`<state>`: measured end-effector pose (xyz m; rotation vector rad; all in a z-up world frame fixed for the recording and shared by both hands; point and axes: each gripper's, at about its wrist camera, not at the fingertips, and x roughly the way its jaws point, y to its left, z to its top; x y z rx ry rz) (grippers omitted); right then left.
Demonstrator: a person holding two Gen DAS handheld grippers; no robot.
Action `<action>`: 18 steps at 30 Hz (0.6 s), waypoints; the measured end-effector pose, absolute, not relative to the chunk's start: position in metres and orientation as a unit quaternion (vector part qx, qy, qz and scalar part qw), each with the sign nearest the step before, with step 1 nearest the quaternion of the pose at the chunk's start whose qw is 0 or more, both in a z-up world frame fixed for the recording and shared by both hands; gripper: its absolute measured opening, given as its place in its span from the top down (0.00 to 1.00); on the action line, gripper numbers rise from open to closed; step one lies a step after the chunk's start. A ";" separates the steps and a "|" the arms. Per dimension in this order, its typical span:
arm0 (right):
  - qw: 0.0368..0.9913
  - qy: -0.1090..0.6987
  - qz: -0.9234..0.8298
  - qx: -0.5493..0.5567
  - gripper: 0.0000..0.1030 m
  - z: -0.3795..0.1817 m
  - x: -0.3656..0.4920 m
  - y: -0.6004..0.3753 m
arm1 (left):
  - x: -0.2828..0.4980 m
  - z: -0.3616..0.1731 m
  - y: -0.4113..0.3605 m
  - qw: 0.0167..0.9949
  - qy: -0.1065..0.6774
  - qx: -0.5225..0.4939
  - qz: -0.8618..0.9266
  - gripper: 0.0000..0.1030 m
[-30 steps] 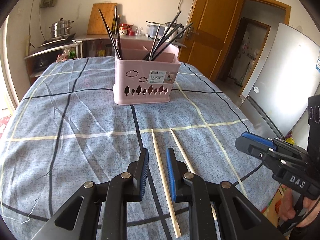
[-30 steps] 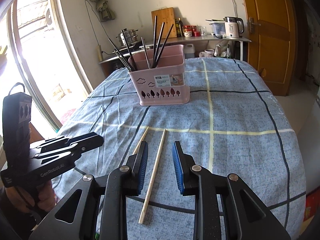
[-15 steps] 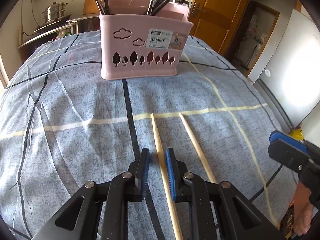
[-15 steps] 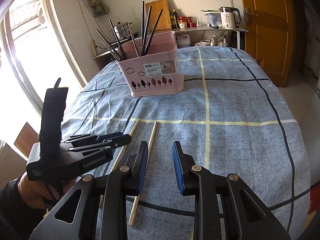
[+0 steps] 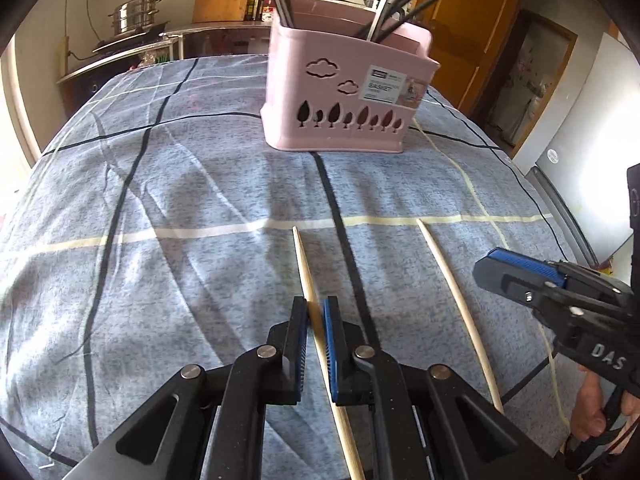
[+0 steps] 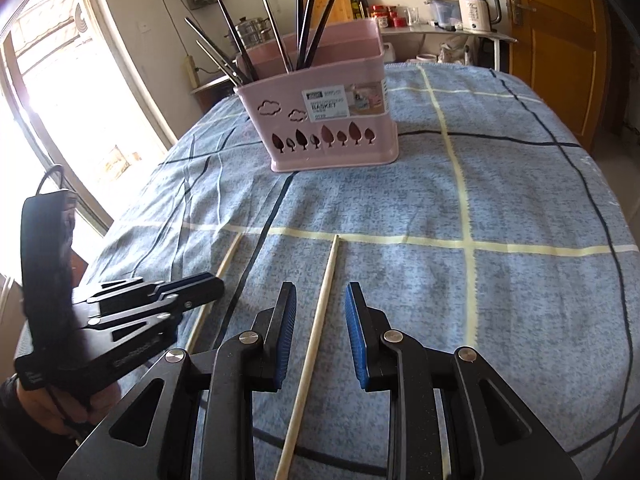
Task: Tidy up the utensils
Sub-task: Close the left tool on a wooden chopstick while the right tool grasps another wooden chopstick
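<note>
Two pale wooden chopsticks lie side by side on the blue checked cloth. My left gripper (image 5: 316, 308) is low over the cloth and shut on the left chopstick (image 5: 302, 260), both blue pads against its sides. The right chopstick (image 5: 452, 280) lies between the fingers of my right gripper (image 6: 320, 300), which is open; its pads (image 6: 286, 320) stand clear of the stick (image 6: 328, 268). Beyond both stands a pink utensil basket (image 5: 340, 92) holding several black chopsticks (image 6: 308, 20). In the right wrist view, the left gripper (image 6: 212, 288) is beside the left chopstick (image 6: 226, 260).
The cloth-covered table (image 6: 520, 200) drops away at the right and near edges. A counter with a kettle (image 6: 476, 8) and a steel pot (image 5: 134, 16) runs behind it. A wooden door (image 6: 560, 40) and a fridge (image 5: 592, 140) stand to the right.
Both grippers came down and forward toward the chopsticks. The left jaws narrowed onto the left chopstick. The right gripper shifted so the right chopstick now lies between its fingers.
</note>
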<state>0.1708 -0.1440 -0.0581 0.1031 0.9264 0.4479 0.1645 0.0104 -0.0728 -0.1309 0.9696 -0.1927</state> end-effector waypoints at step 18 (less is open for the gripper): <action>0.861 0.475 0.182 0.011 0.75 -0.076 0.205 -0.118 | 0.198 -0.075 0.014 0.874 0.473 -0.067 -0.085 0.92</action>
